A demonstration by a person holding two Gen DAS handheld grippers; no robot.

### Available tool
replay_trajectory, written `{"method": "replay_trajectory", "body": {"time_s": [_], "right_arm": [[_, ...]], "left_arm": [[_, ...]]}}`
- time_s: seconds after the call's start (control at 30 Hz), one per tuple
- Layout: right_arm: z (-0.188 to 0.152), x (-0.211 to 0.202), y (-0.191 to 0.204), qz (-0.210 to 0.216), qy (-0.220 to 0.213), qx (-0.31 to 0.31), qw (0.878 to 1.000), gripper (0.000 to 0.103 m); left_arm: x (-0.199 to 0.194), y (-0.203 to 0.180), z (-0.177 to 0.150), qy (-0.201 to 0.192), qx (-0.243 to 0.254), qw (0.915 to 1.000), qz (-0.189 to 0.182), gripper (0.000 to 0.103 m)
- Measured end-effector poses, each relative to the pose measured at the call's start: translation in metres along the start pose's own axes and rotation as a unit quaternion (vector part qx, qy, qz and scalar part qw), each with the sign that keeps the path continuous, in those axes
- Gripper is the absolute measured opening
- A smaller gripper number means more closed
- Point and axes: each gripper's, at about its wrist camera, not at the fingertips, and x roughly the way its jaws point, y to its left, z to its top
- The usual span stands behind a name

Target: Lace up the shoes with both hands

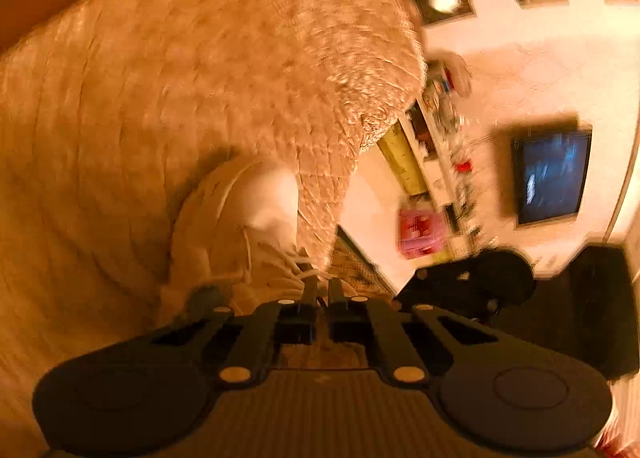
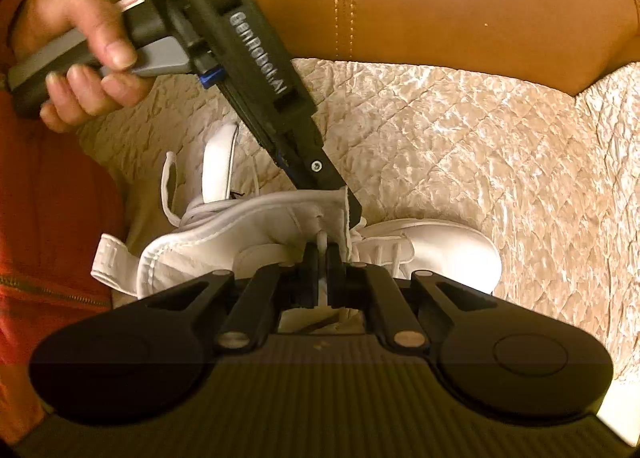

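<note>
- We see the right gripper with its jaws drawn together on a white lace; we judge the pinch keeps the lace end taut and steady for threading.
- The left gripper reaches in from the upper left of the right wrist view, its tip at the edge of the shoe's eyelet flap. The jaws are together; it appears clamped on that flap, probably to hold the eyelet row open, though the contact itself is partly hidden.
- In the left wrist view the left gripper's fingers stand nearly closed over pale lacing; motion blur keeps us from reading more there.
- A hand wraps the left gripper's grey handle, a red sleeve beside it.
- The white high-top shoe lies on the quilted cream bedcover, near the cover's edge closest to the person, toe towards the right; loose lace loops trail off the collar, so we judge the lacing unfinished.
- A tan padded headboard runs along the cover's far edge.
- Writing: white lettering on the left gripper's body reads roughly "GenRobot.AI". We can read no brand on the shoe.
</note>
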Motion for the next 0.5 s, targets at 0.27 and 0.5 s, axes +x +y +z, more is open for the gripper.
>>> {"method": "replay_trajectory", "body": {"time_s": [0.27,0.5], "right_arm": [[0.002,-0.003,-0.005,-0.038,-0.019,0.054,0.998,0.038],[-0.018,-0.019,-0.021,-0.014,-0.072,0.132,0.989,0.044]], "left_arm": [[0.000,-0.072,-0.035,-0.091,0.335,0.9177,0.194,0.000],[-0.030,-0.039,0.000,-0.106,0.178,0.9707,0.122,0.000]]}}
